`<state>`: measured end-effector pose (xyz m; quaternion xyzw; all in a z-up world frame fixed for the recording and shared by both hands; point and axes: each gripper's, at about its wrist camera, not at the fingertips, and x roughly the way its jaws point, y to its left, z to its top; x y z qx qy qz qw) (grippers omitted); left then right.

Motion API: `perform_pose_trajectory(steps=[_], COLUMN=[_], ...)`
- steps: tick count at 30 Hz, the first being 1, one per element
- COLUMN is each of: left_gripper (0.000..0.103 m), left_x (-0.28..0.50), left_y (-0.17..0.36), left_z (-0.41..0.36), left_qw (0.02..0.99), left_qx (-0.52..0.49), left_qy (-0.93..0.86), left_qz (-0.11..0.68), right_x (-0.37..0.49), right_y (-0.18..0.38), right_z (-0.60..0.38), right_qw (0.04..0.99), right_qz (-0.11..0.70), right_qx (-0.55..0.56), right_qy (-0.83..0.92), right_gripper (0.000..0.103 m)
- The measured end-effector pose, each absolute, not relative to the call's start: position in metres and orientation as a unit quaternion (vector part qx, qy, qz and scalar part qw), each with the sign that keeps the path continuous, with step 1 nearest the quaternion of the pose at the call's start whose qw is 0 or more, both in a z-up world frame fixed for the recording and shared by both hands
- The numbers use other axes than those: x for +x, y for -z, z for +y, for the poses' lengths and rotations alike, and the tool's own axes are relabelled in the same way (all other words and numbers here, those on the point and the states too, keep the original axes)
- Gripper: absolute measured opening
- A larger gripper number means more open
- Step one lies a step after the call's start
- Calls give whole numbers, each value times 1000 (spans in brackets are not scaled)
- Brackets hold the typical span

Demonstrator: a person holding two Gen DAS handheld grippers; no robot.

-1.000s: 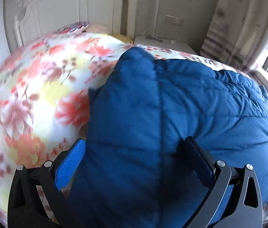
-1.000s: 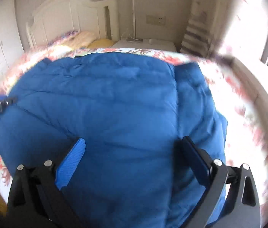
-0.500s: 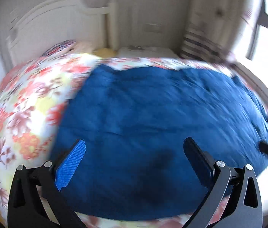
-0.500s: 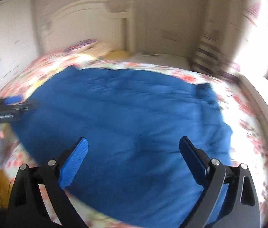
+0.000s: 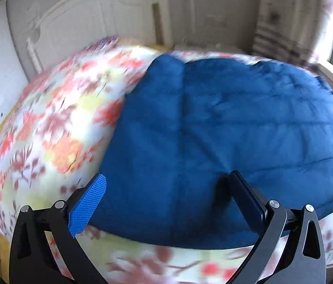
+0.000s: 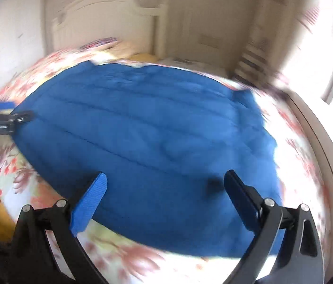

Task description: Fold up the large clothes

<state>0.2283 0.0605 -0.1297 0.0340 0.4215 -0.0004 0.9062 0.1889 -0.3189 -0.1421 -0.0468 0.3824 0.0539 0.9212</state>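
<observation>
Jacket (image 5: 225, 127) lies spread on our flowered bedspread (image 5: 55, 127); our left gripper (image 5: 166, 189) and right gripper (image 6: 164, 184) hover above, fingers apart.

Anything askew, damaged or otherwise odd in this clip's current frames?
Nothing stands out. The blue jacket lies spread on the floral bedspread, with no tear or spill showing. Both the left claw and the right claw hang open above it, holding nothing. Both views are motion-blurred, so fine damage would not show.
</observation>
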Motion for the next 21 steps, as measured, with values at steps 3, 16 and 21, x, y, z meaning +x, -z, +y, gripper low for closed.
perform_pose_trajectory(steps=[3, 16, 21], left_gripper=[99, 99, 99], left_x=[230, 230, 229], left_y=[134, 136, 137], left_z=[70, 65, 65], left_qw=[903, 902, 904], left_qx=[10, 21, 18], left_qy=[10, 2, 3], left_qz=[430, 431, 428], right_x=[182, 156, 124], right_y=[155, 135, 146], right_z=[-332, -338, -339], right_qw=[922, 922, 888], right_qz=[381, 374, 413], right_qx=[-9, 53, 155], right_qy=[-71, -88, -133], right_gripper=[100, 100, 100])
